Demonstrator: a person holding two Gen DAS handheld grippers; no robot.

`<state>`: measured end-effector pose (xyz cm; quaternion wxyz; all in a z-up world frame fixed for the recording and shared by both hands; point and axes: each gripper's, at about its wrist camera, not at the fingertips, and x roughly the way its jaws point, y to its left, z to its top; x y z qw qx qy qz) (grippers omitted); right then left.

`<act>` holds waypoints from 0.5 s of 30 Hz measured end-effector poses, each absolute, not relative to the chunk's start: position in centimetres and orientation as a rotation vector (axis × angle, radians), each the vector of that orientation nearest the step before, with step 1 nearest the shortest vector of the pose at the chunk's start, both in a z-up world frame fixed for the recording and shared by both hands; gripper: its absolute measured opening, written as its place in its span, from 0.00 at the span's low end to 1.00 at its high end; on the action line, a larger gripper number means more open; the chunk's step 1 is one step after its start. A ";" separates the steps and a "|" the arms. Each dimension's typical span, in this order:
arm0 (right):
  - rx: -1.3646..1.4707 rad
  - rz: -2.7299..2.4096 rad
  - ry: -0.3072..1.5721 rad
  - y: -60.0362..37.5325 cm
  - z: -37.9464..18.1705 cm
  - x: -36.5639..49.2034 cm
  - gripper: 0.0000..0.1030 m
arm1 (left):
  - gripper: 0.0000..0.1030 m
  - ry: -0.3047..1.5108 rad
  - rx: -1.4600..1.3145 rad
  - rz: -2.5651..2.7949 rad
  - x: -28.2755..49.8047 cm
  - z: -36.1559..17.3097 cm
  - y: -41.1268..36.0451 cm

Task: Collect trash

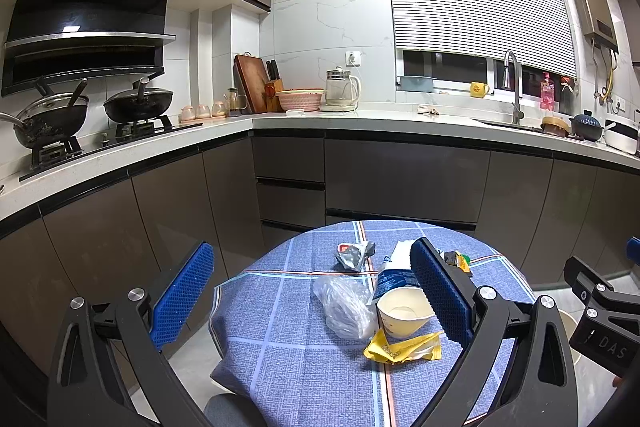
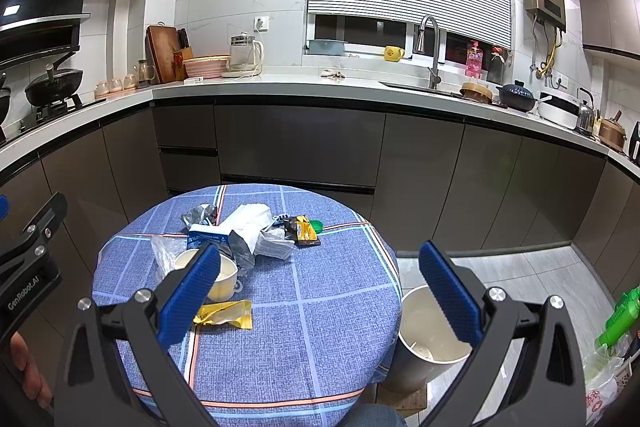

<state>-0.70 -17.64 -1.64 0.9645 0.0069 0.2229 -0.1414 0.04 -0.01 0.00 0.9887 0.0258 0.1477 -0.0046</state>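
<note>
While both tools hang above the round table point(image 1: 304, 367) with its blue checked cloth, nothing is held: the left gripper point(image 1: 312, 303) is spread wide, its blue ribbed pads point(image 1: 182, 297) apart at the lower left and lower centre of its view, and the right gripper point(image 2: 320, 291) is just as wide and empty.

Trash lies in a loose heap on the far half of the table. A white paper cup point(image 1: 404, 311) sits near the middle of the left view, with a crumpled clear plastic bag point(image 1: 348, 307) touching its left side and a yellow snack wrapper point(image 1: 404, 347) just in front. Behind them lie a blue carton point(image 2: 208, 239), a crumpled silver foil wrapper point(image 1: 356, 255), white tissue point(image 2: 252, 223) and a black and yellow sachet point(image 2: 304, 231).

At the lower right of the right view, a white cylindrical bin point(image 2: 424, 347) stands on the floor just beside the table edge.
</note>
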 end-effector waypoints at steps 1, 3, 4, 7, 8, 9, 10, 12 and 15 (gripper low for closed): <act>0.014 -0.285 0.451 -17.7 -1.6 -0.7 0.97 | 0.92 0.297 0.051 -0.009 0.0 0.0 0.0; 0.014 -0.285 0.451 -17.6 -1.6 -0.7 0.97 | 0.92 0.297 0.050 -0.009 0.1 0.0 0.0; 0.014 -0.286 0.451 -17.6 -1.6 -0.7 0.97 | 0.92 0.297 0.050 -0.009 0.1 0.1 0.0; 0.014 -0.286 0.452 -17.7 -1.6 -0.7 0.97 | 0.92 0.297 0.050 -0.009 0.1 0.3 0.1; 0.014 -0.286 0.451 -17.6 -1.6 -0.7 0.97 | 0.92 0.297 0.050 -0.009 -0.1 0.1 -0.1; 0.015 -0.286 0.451 -17.7 -1.6 -0.7 0.97 | 0.92 0.296 0.050 -0.010 -0.1 0.1 -0.1; 0.015 -0.286 0.451 -17.7 -1.6 -0.7 0.97 | 0.92 0.296 0.051 -0.010 -0.2 0.2 -0.2; 0.014 -0.286 0.451 -17.7 -1.6 -0.7 0.97 | 0.92 0.297 0.050 -0.010 -0.2 0.2 -0.2; 0.014 -0.286 0.452 -17.7 -1.6 -0.7 0.97 | 0.92 0.297 0.049 -0.010 -0.2 0.2 -0.2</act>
